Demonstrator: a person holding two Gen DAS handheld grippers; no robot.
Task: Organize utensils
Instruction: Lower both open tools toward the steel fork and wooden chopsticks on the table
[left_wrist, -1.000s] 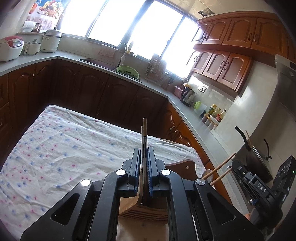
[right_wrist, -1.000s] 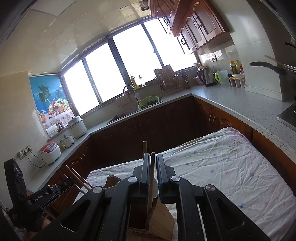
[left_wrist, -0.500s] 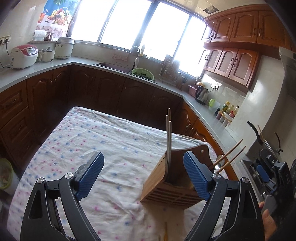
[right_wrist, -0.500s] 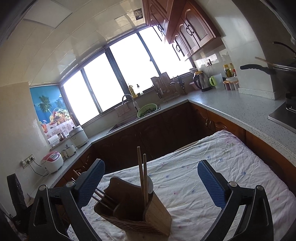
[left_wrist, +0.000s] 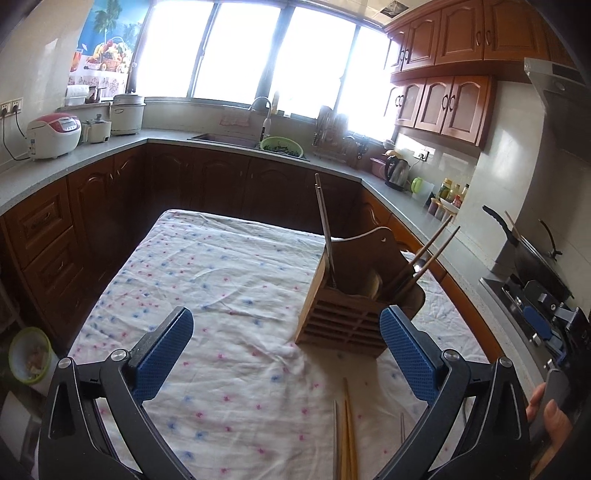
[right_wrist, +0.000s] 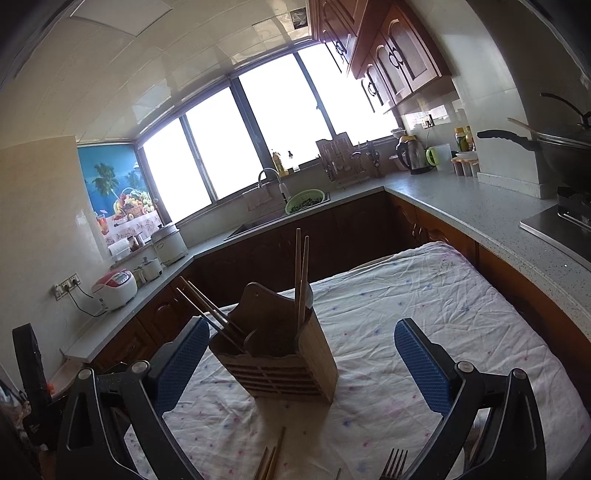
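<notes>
While both sets of fingers stand spread wide and grasp nothing, left gripper (left_wrist: 284, 354) and right gripper (right_wrist: 301, 363) face the wooden utensil holder (right_wrist: 280, 354) ahead. Chopsticks (right_wrist: 301, 277) stand inside it. Loose chopsticks (left_wrist: 347, 432) and a fork (right_wrist: 393, 463) lie nearer, between fingers, on the floral cloth (left_wrist: 207, 273).

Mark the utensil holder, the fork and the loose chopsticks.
utensil holder (right_wrist: 284, 373): right wrist view, slatted front wall.
fork (right_wrist: 394, 461): right wrist view, tines at bottom edge.
loose chopsticks (left_wrist: 349, 435): left wrist view, shafts lying on the cloth.
</notes>
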